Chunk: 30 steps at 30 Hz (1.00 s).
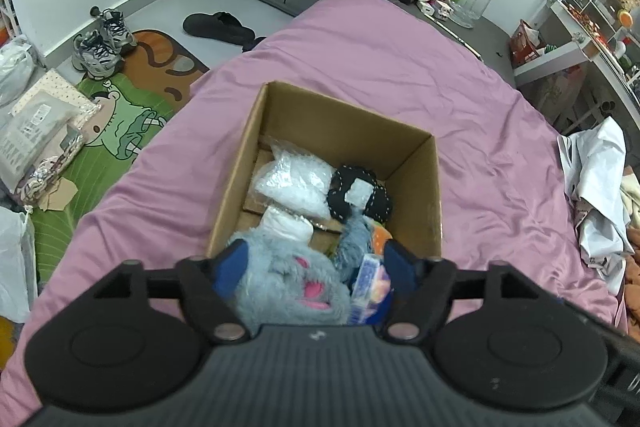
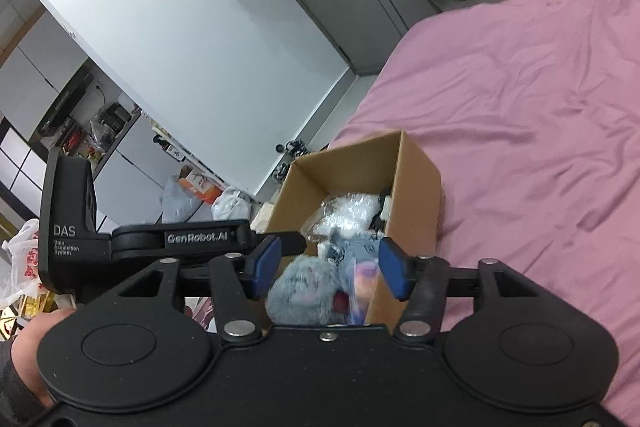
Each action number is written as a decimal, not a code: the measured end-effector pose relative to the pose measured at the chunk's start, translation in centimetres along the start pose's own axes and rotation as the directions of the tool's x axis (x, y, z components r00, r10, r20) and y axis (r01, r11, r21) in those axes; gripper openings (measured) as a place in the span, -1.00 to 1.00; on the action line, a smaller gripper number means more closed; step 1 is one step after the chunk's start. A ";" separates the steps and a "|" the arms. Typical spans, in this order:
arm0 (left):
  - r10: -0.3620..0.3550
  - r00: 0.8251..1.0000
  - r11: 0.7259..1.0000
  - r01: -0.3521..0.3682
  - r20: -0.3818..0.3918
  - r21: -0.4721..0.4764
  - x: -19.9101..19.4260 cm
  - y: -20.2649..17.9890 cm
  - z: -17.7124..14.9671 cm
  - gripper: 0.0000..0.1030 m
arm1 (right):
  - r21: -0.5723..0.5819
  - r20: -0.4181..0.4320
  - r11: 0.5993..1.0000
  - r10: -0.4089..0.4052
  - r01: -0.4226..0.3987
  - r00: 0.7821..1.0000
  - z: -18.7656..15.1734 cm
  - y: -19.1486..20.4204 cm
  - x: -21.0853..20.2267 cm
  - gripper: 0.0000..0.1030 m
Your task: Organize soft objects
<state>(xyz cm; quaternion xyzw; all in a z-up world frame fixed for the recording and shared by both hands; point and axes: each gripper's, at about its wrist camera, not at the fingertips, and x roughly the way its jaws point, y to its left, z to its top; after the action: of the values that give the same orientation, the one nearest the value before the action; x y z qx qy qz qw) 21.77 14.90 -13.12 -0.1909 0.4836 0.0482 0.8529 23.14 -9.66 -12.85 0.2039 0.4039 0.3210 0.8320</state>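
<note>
1. A bedroom: a wide bed under a wrinkled pink sheet (image 1: 400, 67), grey floor and a cartoon mat to one side, shelves and clutter along the walls.
2. An open brown cardboard box (image 1: 434, 195) sits on the sheet and serves as the bin.
3. Already inside: a clear bag of white filling (image 1: 294, 183), a black stitched pouch (image 1: 376, 203) and a fluffy grey plush toy with pink markings (image 1: 288, 283) at the near end.
4. The left gripper (image 1: 316, 267) stands spread over the plush; its blue pads do not press on it, so the toy looks released.
5. The right gripper (image 2: 328, 271) is likewise parted above the box, grasping nothing.
6. My reading: this drop is done. No other soft things lie on the visible sheet; crumpled white fabric (image 1: 596, 187) at the bed's edge may remain.
</note>
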 end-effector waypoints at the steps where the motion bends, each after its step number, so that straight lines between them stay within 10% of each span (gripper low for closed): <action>1: 0.003 1.000 1.000 -0.003 -0.002 0.001 -0.1 -0.1 0.0 0.51 | 0.007 0.007 1.000 0.000 0.000 1.000 0.1 -0.1 -0.3 0.07; 14: 0.038 0.999 0.998 -0.038 0.004 0.040 -2.3 -1.6 -0.8 0.75 | 0.047 0.000 0.993 -0.107 0.107 0.994 0.9 -2.6 -2.5 0.10; 24: 0.030 0.998 0.998 -0.033 0.055 0.059 -7.1 -3.5 -2.6 0.99 | -0.016 0.050 0.989 -0.144 0.145 0.988 1.4 -1.8 -7.0 1.00; 30: 0.038 0.995 0.999 -0.040 0.088 0.020 -9.8 -3.8 -4.3 1.00 | -0.014 0.043 0.983 -0.180 0.180 0.983 0.9 -2.4 -8.9 1.00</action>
<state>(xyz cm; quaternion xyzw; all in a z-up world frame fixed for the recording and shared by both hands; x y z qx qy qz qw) 14.12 10.83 -5.77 -0.1697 0.4498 0.0680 0.8742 20.54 -17.67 -8.91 0.1656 0.4003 0.2438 0.8677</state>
